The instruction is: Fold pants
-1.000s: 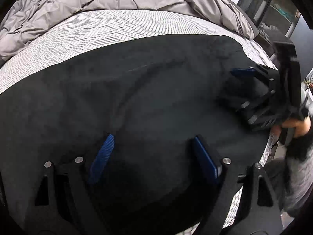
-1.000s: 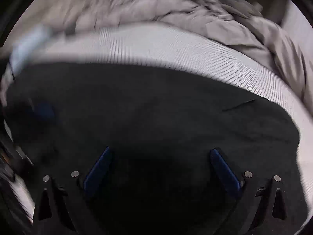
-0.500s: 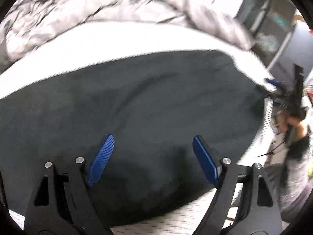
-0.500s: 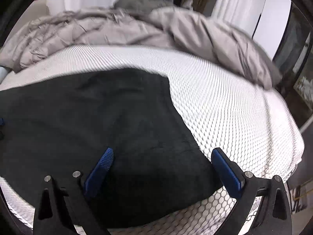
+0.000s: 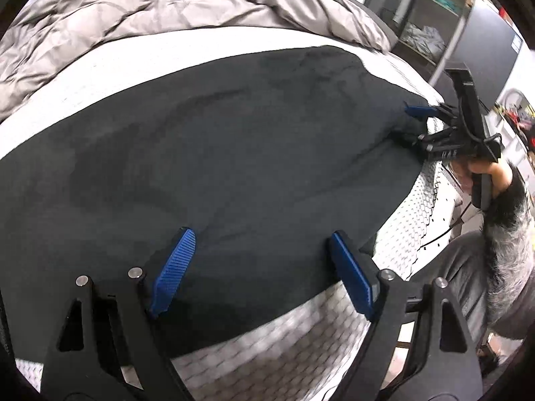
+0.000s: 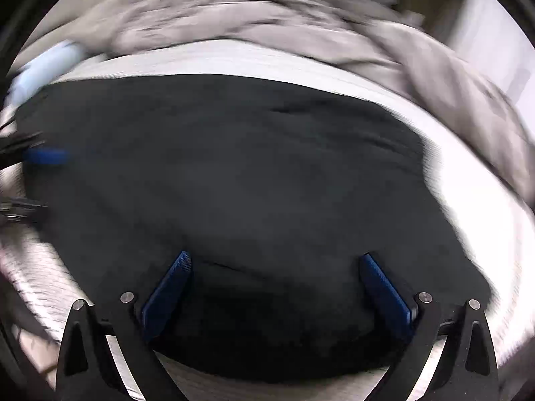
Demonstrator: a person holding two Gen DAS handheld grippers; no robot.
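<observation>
Left wrist view: a white bed (image 5: 234,43) carries a rumpled grey duvet (image 5: 167,6) at the far side and the dark pants (image 5: 217,153) spread flat near the front edge. The left claw (image 5: 259,247) stands apart above the pants, gripping nothing. The right claw (image 6: 272,265), blurred in its own view, is likewise spread wide and empty over the pants.

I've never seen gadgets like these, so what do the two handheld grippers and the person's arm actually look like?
Each gripper, left and right, is a black frame with triangular cutouts and silver rivets; its jaws carry ribbed blue pads. From the left camera, a black cable shows on the right gripper, and the arm wears a fuzzy grey-and-black sleeve.
</observation>
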